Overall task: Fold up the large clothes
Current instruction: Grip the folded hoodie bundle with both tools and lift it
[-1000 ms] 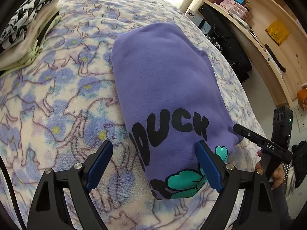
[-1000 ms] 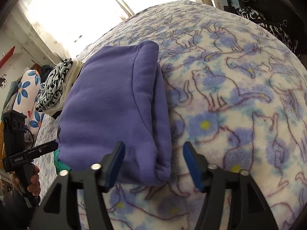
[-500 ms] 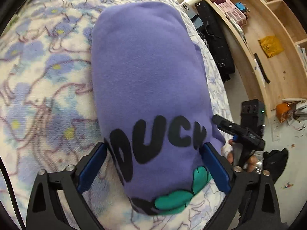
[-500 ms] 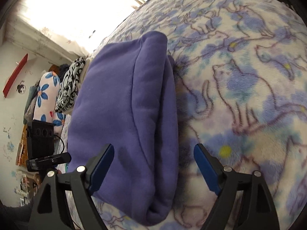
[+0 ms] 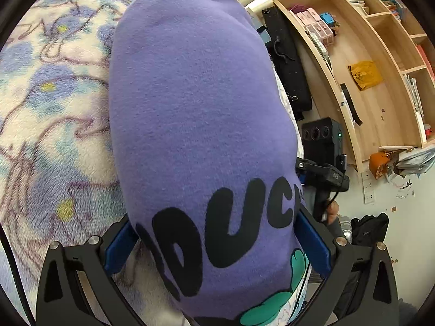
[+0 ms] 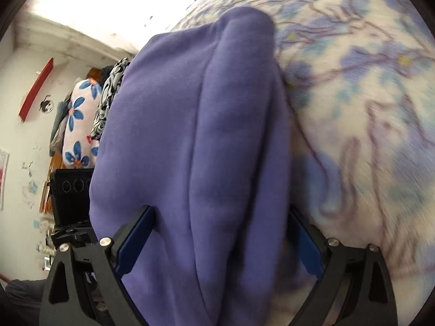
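Left wrist view: at the left, the cat-patterned blanket is seen, and on it the folded purple sweatshirt is laid, with its black letters turned toward the camera. The left gripper is spread wide, one blue pad at each side of the bundle's near end; whether the pads already press the cloth cannot be told. At the right, a wooden shelf unit is standing by the wall.

In the right wrist view, a stack of folded clothes is seen at the left. The right gripper is likewise held wide around the other end of the sweatshirt. Probably both ends are straddled so that the thick bundle can be squeezed and lifted together without unfolding.
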A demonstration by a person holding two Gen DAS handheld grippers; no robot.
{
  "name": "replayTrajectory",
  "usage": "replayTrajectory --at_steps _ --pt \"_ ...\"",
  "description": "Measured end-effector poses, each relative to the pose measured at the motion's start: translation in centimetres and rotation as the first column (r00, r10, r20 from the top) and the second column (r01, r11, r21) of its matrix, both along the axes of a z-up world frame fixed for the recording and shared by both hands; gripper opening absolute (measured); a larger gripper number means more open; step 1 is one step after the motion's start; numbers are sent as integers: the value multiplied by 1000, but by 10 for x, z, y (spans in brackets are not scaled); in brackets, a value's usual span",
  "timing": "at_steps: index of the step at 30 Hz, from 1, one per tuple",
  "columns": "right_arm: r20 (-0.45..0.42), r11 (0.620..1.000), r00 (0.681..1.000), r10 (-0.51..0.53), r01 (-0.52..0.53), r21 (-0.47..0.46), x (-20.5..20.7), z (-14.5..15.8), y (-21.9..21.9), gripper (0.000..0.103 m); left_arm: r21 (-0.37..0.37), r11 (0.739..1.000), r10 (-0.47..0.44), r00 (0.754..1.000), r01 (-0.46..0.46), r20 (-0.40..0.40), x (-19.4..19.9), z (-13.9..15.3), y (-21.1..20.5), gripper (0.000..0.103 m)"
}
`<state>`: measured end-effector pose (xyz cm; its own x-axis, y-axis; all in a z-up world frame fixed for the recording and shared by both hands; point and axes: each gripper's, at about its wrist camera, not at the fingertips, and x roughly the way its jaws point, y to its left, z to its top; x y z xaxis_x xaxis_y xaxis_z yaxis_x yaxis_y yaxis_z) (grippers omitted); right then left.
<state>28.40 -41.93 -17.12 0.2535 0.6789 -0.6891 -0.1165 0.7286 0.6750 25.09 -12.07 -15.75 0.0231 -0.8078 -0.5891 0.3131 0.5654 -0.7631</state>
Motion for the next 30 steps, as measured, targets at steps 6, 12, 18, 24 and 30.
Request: replayTrajectory --at_steps 6,12,18,24,30 --pt "35 1000 999 17 -18 11 0 0 2 94 -18 1000 -22 1000 22 -15 10 -5 -14 103" --pt "31 999 999 17 -18 32 1 -2 3 92 -25 999 -41 998 40 -41 18 -11 -27 103" --pt "40 998 999 23 -25 56 0 5 17 81 25 999 -28 999 28 -27 17 -3 -29 102" --pt "133 999 991 7 -12 37 -18 38 32 63 104 994 -51 992 39 116 9 42 -40 96" --pt "236 998 971 -30 15 64 -34 72 62 62 133 990 -72 971 43 227 -4 96 -20 96"
